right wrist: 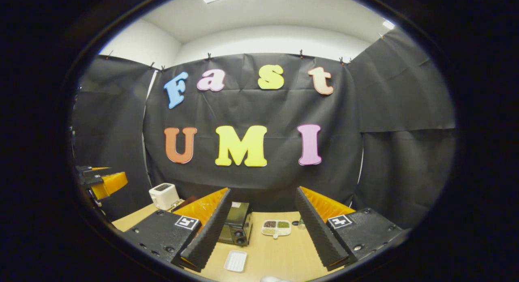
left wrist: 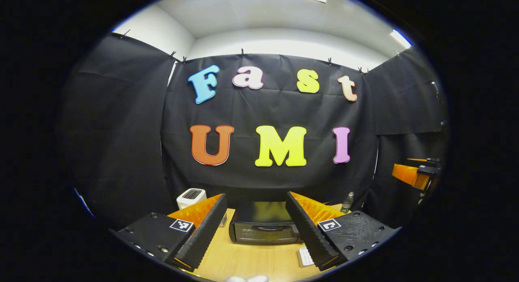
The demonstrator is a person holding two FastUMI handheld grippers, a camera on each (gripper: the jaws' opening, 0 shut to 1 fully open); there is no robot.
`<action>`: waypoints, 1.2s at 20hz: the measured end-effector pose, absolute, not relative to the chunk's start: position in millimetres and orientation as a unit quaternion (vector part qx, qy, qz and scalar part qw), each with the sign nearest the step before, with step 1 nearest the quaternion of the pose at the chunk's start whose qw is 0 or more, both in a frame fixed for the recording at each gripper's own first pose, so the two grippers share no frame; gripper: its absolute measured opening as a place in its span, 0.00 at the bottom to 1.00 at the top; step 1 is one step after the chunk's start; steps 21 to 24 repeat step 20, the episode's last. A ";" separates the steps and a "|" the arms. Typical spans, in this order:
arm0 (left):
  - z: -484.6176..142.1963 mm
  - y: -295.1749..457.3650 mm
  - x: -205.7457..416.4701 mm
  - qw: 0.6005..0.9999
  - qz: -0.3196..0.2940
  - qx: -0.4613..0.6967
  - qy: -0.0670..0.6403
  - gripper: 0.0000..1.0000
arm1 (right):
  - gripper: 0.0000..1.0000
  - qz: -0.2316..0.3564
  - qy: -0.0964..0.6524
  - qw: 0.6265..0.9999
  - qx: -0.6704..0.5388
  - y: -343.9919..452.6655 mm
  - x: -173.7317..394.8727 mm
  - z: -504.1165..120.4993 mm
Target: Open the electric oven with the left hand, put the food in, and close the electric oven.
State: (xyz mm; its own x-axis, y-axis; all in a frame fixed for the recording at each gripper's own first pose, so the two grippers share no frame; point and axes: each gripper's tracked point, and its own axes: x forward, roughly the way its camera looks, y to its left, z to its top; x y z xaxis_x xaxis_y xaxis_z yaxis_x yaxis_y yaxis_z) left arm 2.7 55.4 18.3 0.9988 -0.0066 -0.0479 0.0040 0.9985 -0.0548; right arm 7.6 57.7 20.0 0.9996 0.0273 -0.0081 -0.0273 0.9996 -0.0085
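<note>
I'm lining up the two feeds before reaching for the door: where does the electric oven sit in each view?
Left gripper view: the electric oven stands bottom centre on the wooden table, front-on, framed between the open left claw.
Right gripper view: it is lower left of centre, partly behind a finger of the open right claw, seen at an angle.
Shared landmark: the white toaster, left of the oven in both.
</note>
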 end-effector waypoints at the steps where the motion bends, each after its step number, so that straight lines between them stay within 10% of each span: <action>1: 18.3 55.4 0.7 0.999 -0.004 -0.028 0.026 0.95 | 0.94 0.014 0.005 1.000 -0.005 60.2 8.1 19.1; 24: 28.1 46.4 -8.5 1.000 -0.020 -0.015 0.014 0.95 | 0.94 0.005 0.006 1.000 -0.003 63.8 -1.6 14.7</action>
